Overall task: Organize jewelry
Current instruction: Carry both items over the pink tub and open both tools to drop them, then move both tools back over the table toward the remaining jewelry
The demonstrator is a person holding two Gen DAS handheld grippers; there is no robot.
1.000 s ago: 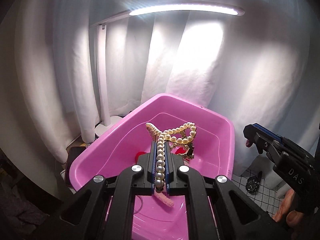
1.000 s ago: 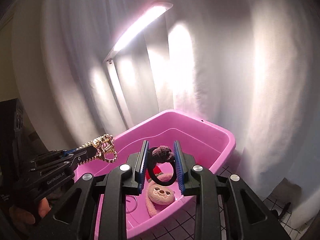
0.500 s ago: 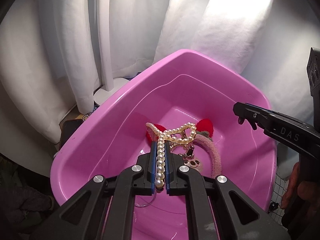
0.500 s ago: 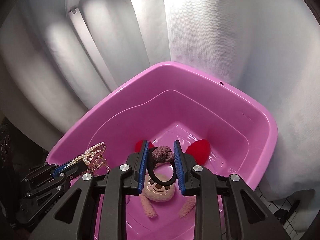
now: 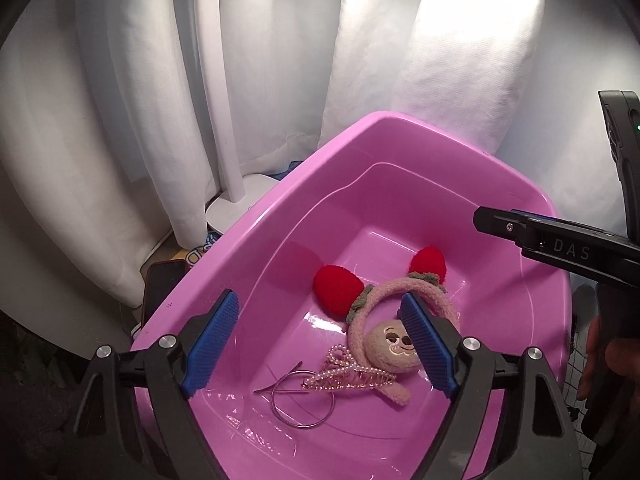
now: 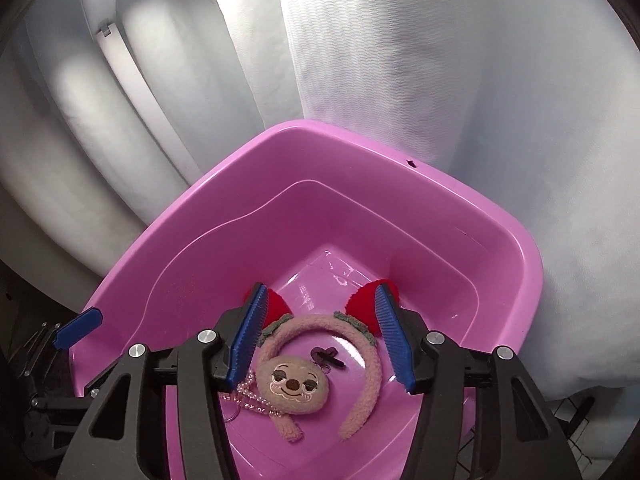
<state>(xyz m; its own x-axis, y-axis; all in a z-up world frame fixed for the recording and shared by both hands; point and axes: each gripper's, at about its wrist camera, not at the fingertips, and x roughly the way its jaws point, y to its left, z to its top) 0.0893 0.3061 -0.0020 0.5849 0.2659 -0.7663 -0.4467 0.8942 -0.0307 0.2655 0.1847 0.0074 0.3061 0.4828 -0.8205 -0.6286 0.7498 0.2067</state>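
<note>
Your left gripper [image 5: 320, 346] hangs over the near end of the glossy pink plastic tub [image 5: 256, 216] with its blue-padded jaws spread wide and nothing between them. Your right gripper [image 6: 320, 336] is above the same tub, its jaws likewise apart and empty; from the left wrist view it shows as a black arm reaching in over the tub's right rim.

All the jewelry lies on the tub floor. The fuzzy pink headband with two red plush ears [image 5: 400, 292] rests there, its arch towards the far wall, and a round beige plush face with a stitched smile [image 5: 394, 346] lies inside its curve, touching it. Just beside the face, on the near-left side, sits the pearl-trimmed gold hair claw clip [image 5: 348, 376], lying on its side against the face and against the headband's end. A thin silver wire hoop [image 5: 302, 398] lies flat just left of the clip, overlapping its edge. In the right wrist view a small dark hair tie with a knot [image 6: 328, 356] lies inside the headband's arch, just beside the plush face.

Behind the tub hang white curtains [image 5: 280, 60], and a white lamp post [image 5: 220, 92] rises from its round base beside the tub's left rim. A dark phone [image 5: 162, 280] lies outside the tub on the left.
</note>
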